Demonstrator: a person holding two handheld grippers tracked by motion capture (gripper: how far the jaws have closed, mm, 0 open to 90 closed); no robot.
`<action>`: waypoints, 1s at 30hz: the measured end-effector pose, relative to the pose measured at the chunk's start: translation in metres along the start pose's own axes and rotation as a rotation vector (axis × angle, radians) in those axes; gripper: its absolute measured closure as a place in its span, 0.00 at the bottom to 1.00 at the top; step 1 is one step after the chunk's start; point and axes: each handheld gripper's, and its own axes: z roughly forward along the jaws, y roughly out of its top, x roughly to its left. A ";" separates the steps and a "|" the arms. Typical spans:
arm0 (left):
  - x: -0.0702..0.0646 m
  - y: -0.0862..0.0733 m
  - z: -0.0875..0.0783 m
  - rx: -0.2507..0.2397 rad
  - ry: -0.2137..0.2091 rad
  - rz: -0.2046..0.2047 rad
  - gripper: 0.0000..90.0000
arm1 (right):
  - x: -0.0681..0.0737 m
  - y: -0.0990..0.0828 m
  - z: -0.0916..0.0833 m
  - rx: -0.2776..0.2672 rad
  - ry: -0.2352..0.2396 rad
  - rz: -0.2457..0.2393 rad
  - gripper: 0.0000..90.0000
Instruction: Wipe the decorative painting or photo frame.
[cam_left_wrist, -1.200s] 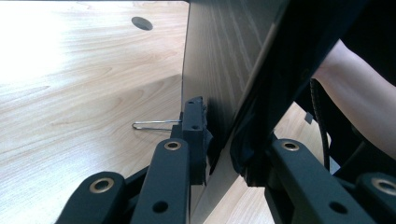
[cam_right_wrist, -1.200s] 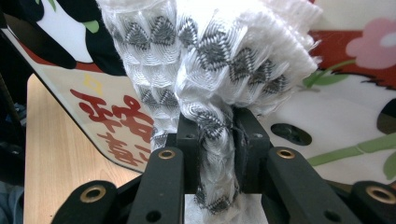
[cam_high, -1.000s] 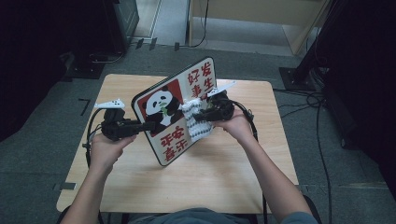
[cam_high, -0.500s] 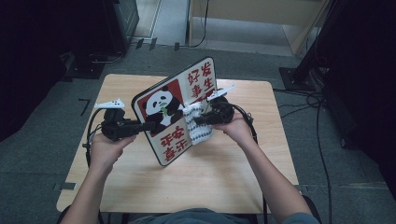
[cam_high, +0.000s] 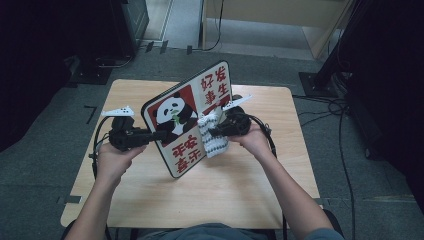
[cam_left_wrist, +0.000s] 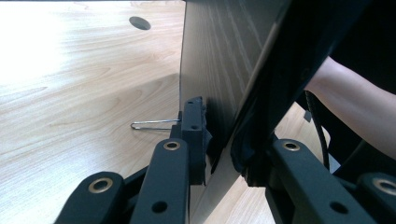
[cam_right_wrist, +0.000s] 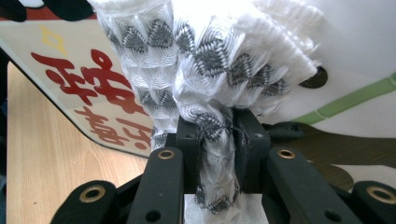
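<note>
A sign board (cam_high: 190, 115) with a panda picture and red characters stands tilted on its lower edge on the wooden table (cam_high: 250, 190). My left gripper (cam_high: 159, 135) is shut on the board's left edge. In the left gripper view the board's plain back (cam_left_wrist: 219, 56) rises between the jaws of the left gripper (cam_left_wrist: 219, 149). My right gripper (cam_high: 212, 132) is shut on a white cloth (cam_high: 214, 142) with a grey zigzag pattern. In the right gripper view the right gripper (cam_right_wrist: 215, 135) pinches the bunched cloth (cam_right_wrist: 205, 56), which presses against the printed face of the board (cam_right_wrist: 70, 60).
A thin wire stand (cam_left_wrist: 152, 123) sticks out behind the board, and a round hole (cam_left_wrist: 140, 22) sits in the tabletop beyond it. Cables (cam_high: 340, 115) lie on the floor to the right. Dark cabinets (cam_high: 115, 25) stand at the back left.
The right hand has shifted slightly with the cloth against the board's face. The left hand and the board have stayed where they were.
</note>
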 end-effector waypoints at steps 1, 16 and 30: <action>0.000 0.000 0.000 0.001 0.000 0.000 0.84 | 0.000 -0.001 0.000 -0.001 0.000 -0.001 0.84; 0.001 0.000 0.000 0.001 -0.006 0.001 0.84 | -0.002 -0.012 0.009 0.026 -0.010 0.010 0.84; 0.001 0.000 0.000 -0.002 -0.007 0.005 0.84 | -0.005 -0.024 0.018 0.052 -0.015 0.036 0.84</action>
